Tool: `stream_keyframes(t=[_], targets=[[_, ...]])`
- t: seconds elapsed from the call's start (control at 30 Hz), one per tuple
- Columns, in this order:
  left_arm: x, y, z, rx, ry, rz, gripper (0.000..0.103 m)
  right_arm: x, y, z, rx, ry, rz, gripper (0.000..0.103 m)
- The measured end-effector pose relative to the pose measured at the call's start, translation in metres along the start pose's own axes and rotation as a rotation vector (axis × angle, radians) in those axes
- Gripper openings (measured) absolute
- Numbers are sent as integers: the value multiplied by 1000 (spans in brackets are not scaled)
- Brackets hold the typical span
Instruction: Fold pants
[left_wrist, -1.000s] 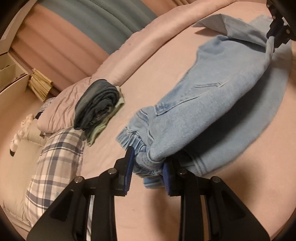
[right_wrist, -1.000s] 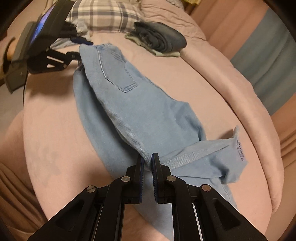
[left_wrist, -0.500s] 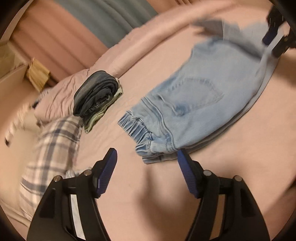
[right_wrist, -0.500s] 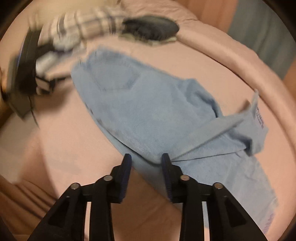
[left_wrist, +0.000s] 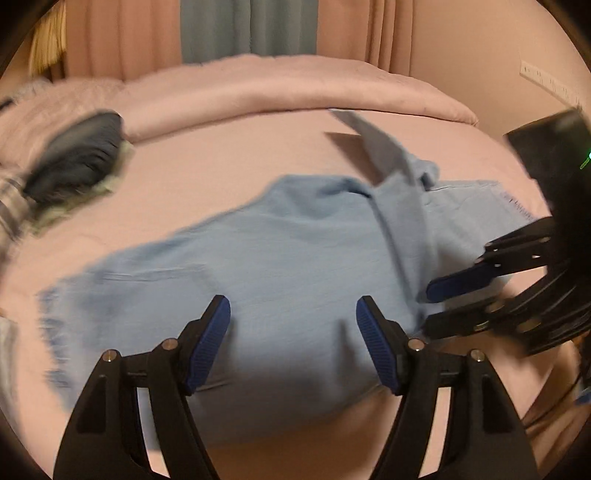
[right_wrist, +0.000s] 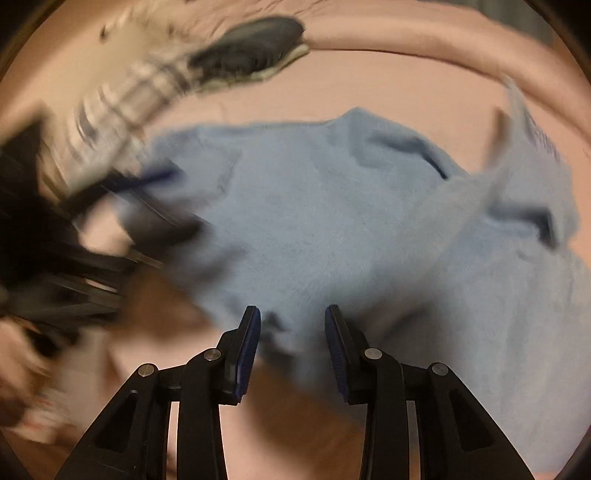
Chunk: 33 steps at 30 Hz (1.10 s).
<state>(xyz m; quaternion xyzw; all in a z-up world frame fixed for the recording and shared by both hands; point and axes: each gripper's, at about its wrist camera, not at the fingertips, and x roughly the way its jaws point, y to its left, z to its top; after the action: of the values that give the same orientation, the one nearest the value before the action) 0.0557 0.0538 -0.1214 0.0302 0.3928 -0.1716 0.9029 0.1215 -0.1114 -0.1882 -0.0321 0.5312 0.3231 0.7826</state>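
1. On the pink bed (left_wrist: 229, 155) the light-blue jeans (left_wrist: 295, 258) lie folded lengthwise, soft yet weighty.
2. My left gripper (left_wrist: 293, 343) and right gripper (right_wrist: 292, 350), jaws just parted, hold nothing.
3. I'd pinch the thick hem end.

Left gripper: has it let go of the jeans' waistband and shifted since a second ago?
Yes. The left gripper, fingers open and empty, now hovers over the middle of the light blue jeans, farther from the dark folded pile.
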Motion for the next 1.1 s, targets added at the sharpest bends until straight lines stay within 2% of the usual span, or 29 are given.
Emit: stream_keyframes(t=[0.07, 0.1, 0.17, 0.27, 0.33, 0.47, 0.53, 0.57, 0.6, 0.63, 0.67, 0.73, 0.83, 0.93, 1.0, 1.1], targets=[[13, -11, 5, -12, 14, -41, 71, -30, -19, -1, 77, -69, 62, 47], [20, -15, 7, -12, 24, -58, 71, -43, -31, 1, 110, -108, 62, 50], [34, -24, 7, -12, 58, -90, 71, -70, -63, 11, 202, -182, 19, 54], [50, -37, 5, 21, 100, -99, 71, -88, -104, 47, 325, -213, -105, 55], [51, -46, 3, 76, 88, -78, 73, -84, -126, 85, 392, -191, -130, 55], [54, -53, 4, 96, 67, -70, 76, -52, -134, 151, 432, -107, -111, 65], [54, -53, 3, 86, 62, -74, 76, -25, -134, 171, 443, -44, -191, 65], [57, -51, 3, 83, 61, -75, 76, -12, -135, 178, 444, -15, -269, 62], [57, -52, 4, 84, 61, -75, 76, -2, -138, 180, 449, 18, -322, 54], [57, -52, 5, 84, 61, -76, 76, 4, -140, 178, 454, 37, -346, 27], [57, -51, 5, 83, 61, -77, 76, 7, -141, 174, 458, 38, -331, 16], [57, -51, 6, 85, 61, -80, 77, -3, -141, 162, 459, 5, -327, 9], [54, -48, 6, 82, 64, -79, 77, -50, -141, 138, 481, -113, -298, 8], [51, -44, 7, 54, 71, -88, 77, -120, -132, 94, 505, -292, -226, 8], [49, -39, 9, 35, 73, -96, 77, -163, -119, 49, 512, -401, -199, 8], [48, -36, 12, 18, 83, -102, 77, -200, -107, -31, 583, -497, -186, 8]])
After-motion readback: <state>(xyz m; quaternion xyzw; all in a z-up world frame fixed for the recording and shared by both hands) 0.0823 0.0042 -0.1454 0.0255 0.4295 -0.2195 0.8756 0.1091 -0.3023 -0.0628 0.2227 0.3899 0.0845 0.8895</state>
